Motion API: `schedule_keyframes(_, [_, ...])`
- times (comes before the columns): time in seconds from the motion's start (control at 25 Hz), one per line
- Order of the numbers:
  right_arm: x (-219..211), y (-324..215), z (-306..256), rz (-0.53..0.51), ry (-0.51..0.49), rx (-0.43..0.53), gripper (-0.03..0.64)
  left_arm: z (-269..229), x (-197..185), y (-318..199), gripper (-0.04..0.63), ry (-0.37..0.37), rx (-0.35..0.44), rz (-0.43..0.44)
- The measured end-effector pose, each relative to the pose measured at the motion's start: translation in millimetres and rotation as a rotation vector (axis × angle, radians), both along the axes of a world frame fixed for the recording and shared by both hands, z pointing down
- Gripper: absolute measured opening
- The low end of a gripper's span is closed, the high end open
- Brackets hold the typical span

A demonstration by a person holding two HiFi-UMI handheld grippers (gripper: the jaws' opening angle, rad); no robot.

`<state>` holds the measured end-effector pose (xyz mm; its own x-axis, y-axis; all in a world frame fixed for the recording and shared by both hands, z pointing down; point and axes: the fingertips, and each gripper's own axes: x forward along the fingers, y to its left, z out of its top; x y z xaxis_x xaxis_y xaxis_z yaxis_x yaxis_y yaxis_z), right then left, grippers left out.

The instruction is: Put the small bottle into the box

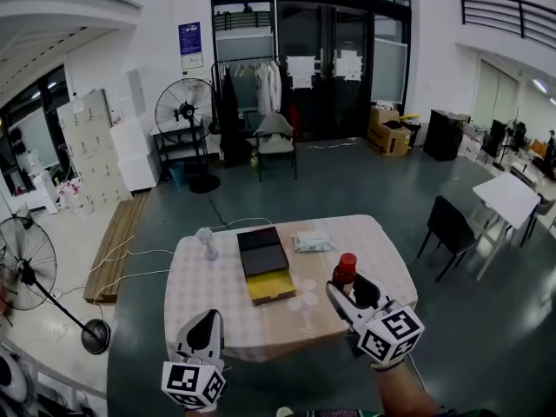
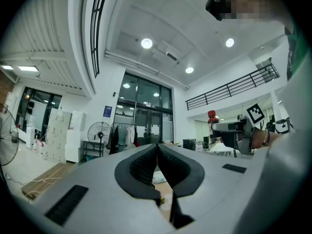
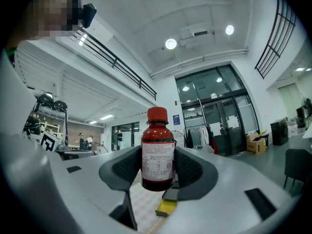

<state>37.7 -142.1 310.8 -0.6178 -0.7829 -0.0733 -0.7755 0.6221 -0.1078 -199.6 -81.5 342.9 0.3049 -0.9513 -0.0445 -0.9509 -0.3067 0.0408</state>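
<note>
A small dark-red bottle (image 3: 157, 152) with a red cap and a white label stands upright between the jaws of my right gripper (image 3: 157, 167), which is shut on it. In the head view the bottle (image 1: 345, 270) is held above the right part of the table, with the right gripper (image 1: 348, 295) below it. The box (image 1: 266, 264) lies open at the table's middle, with a black lid and a yellow tray. My left gripper (image 1: 206, 326) hangs at the table's near left edge; its jaws (image 2: 158, 167) are pressed together with nothing between them.
The table (image 1: 217, 294) has a pale checked cloth. On it are a small desk fan (image 1: 207, 243), a wrapped pack (image 1: 312, 242) and several white discs (image 1: 303, 294). A floor fan (image 1: 33, 276) stands at left and a black chair (image 1: 449, 228) at right.
</note>
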Motion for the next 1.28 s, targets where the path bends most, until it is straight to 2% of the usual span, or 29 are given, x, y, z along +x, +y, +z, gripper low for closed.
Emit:
schedule_keyframes(0.32, [-24.2, -42.6, 10.0, 0.008, 0.0, 0.004, 0.222, 10.2, -25.7, -50.6, 0.025, 0.001, -0.001, 0.02])
schedule_keyframes(0.56, [-21.8, -69.5, 18.0, 0.011, 0.004, -0.029, 0.222, 15.1, -21.6, -74.0, 0.025, 0.023, -0.024, 0.029])
schedule_keyframes(1.08, [-33.6, -188.3, 20.8, -0.105, -0.021, -0.034, 0.222, 12.0, -16.9, -170.7, 0.025, -0.01, -0.035, -0.055])
schedule_keyframes(1.28, [-40.9, -222.8, 30.9, -0.152, -0.028, -0.045, 0.222, 13.6, -10.8, -200.3, 0.025, 0.006, -0.03, -0.067])
